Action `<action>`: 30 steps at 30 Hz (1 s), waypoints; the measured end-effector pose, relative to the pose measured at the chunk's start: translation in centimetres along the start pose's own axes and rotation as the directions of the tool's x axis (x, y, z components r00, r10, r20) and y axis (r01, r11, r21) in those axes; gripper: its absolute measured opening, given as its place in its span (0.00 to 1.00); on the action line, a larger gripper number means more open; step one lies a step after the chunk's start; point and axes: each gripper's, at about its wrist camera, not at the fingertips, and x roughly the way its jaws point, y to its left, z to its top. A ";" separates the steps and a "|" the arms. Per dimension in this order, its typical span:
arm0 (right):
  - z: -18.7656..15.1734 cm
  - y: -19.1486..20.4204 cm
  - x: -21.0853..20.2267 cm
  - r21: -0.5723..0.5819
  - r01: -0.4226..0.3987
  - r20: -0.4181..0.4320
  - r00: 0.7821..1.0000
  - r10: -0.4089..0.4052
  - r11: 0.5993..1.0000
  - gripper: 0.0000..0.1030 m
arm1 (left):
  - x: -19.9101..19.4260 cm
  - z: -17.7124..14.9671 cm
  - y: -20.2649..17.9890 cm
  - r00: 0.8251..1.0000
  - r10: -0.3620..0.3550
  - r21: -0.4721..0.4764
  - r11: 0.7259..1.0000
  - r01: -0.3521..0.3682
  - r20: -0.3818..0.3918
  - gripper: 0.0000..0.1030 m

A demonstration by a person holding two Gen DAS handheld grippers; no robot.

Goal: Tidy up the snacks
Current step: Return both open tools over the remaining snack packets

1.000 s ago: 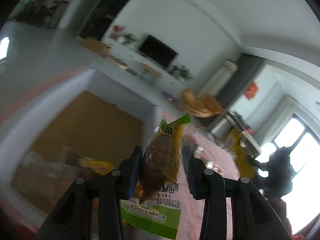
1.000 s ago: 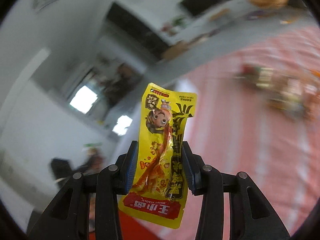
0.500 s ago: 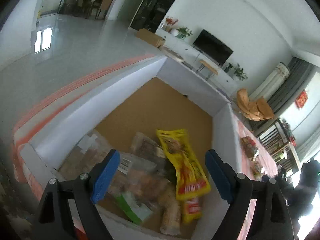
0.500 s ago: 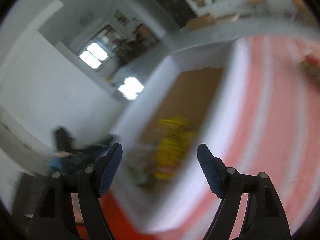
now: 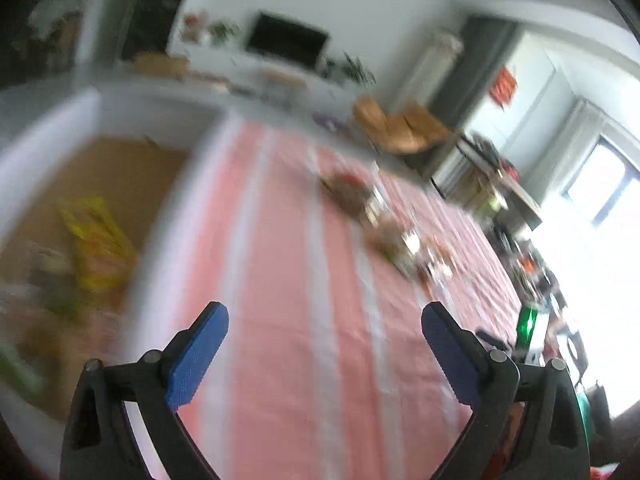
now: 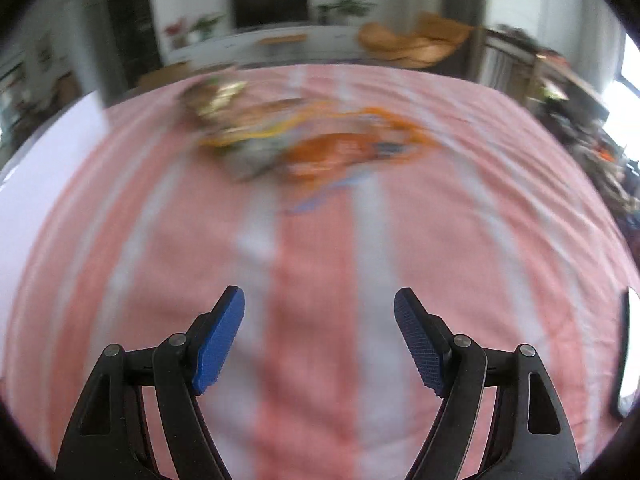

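Grippers spread wide over the striped cloth

Left hand-held gripper, black-armed with blue ribbed pads, stands wide apart and holds nothing. It hovers over the pink-and-white striped cloth that covers the surface. To its left sits the white-walled cardboard box with a brown floor, its near wall running just beside the left finger. Inside the box lies a yellow snack packet among other blurred wrappers that cannot be told apart. Farther out on the cloth, ahead and to the right, a loose row of snack packets is smeared by motion.

Right hand-held gripper, of the same build, is also spread wide and empty above the same striped cloth. Well ahead of it lies a blurred heap of orange, yellow and silver snack packets. Beyond the cloth's far edge a dark flat television stands against the white wall.
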 end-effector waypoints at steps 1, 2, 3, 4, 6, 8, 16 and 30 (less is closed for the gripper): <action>0.3 -0.8 0.4 0.008 0.019 0.004 1.000 -0.019 1.000 0.78 | 1.9 -0.5 -0.7 1.000 -0.005 -0.003 1.000 0.005 -0.026 0.94; 0.7 -1.7 1.0 0.021 0.040 0.008 0.999 -0.040 0.999 0.78 | 4.0 -1.1 -1.1 0.999 0.005 -0.008 1.000 -0.006 -0.052 0.94; 0.7 -1.5 0.7 0.034 0.048 0.011 0.999 -0.049 0.998 0.78 | 5.7 -1.4 -1.2 0.997 0.023 -0.012 1.000 -0.024 -0.076 0.94; 0.7 -2.3 0.8 0.048 0.049 0.010 0.999 -0.049 0.998 0.78 | 7.6 -1.8 -1.3 0.994 0.049 -0.015 0.999 -0.050 -0.100 0.94; -0.1 -3.4 -0.4 0.092 0.016 0.006 1.000 -0.017 0.996 0.78 | 10.4 -2.0 -1.4 0.988 0.106 -0.007 0.994 -0.107 -0.115 0.94; -0.3 -3.6 -1.1 0.091 -0.006 0.011 1.000 0.005 0.996 0.78 | 13.0 -1.7 -1.1 0.975 0.193 0.024 0.981 -0.192 -0.110 0.94; -1.3 -1.7 -1.1 0.006 0.015 -0.029 0.999 -0.014 1.000 0.85 | 16.6 -1.7 -0.7 0.952 0.298 0.156 0.946 -0.285 -0.067 0.94; -1.4 -1.8 -0.9 0.009 0.003 -0.035 0.999 -0.003 1.000 0.89 | 17.5 -1.9 -2.1 0.920 0.381 0.264 0.900 -0.346 -0.092 1.00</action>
